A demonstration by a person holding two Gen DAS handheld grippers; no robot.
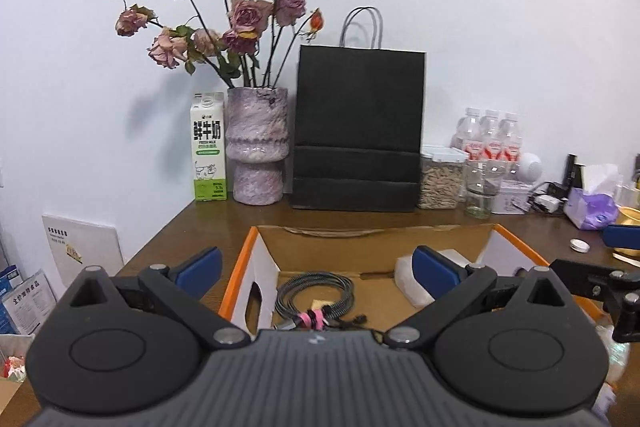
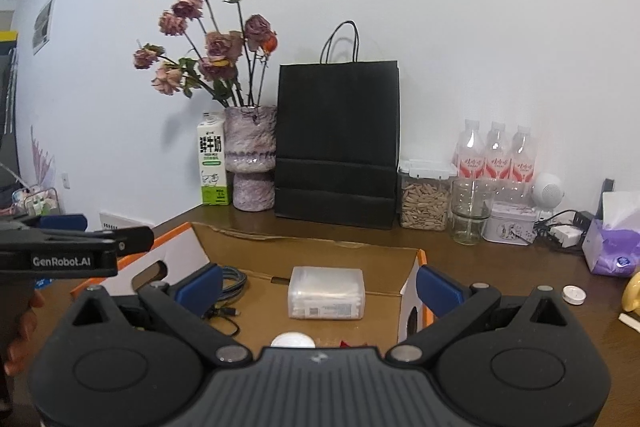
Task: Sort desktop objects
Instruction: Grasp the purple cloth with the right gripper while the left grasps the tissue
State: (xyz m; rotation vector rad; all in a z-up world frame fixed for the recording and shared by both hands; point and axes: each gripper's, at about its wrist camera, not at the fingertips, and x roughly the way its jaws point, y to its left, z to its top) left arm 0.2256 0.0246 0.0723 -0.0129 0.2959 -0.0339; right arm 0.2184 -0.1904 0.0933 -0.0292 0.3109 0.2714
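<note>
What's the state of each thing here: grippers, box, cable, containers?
Left hand-held gripper: open, empty.
Right hand-held gripper: open, empty.
Cardboard box: open, flaps up.
Cable: coiled, tied, in box.
Plastic case: closed, in box.
Seed jar: lidded, upright.
Glass: upright, empty.
</note>
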